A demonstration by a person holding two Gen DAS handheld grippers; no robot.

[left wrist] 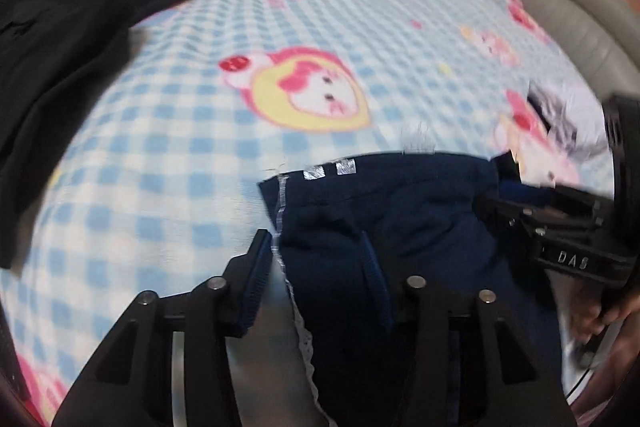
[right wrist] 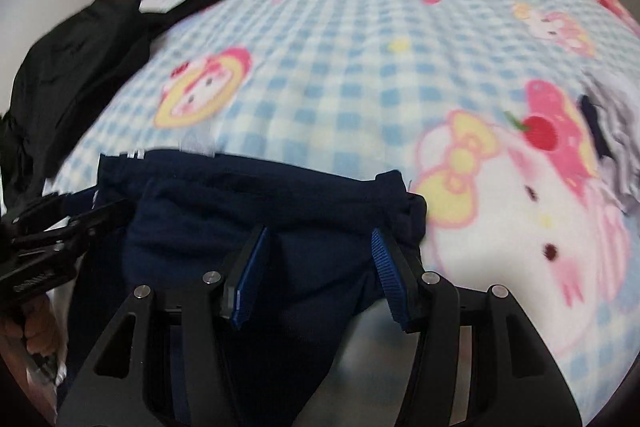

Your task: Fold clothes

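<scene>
The dark navy fabric garment [left wrist: 384, 211] lies bunched at the near edge of the blue-checked cartoon bed blanket [left wrist: 280, 39]. Both the left gripper [left wrist: 316, 259] and the right gripper [right wrist: 320, 251] hover with fingers spread wide, gripping nothing. The risk: closing on a thick bunch grabs several layers at once, so the fold comes out crooked, or the cloth slides off the bed.

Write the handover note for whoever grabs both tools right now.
Left tool: open, straddling the left edge of the navy garment.
Right tool: open, fingers over the garment's right end.
The garment lies bunched at the near edge of the checked blanket. A black garment sits far left.
Done: nothing visibly folded.
Left: grip, spread flat, fold.
</scene>
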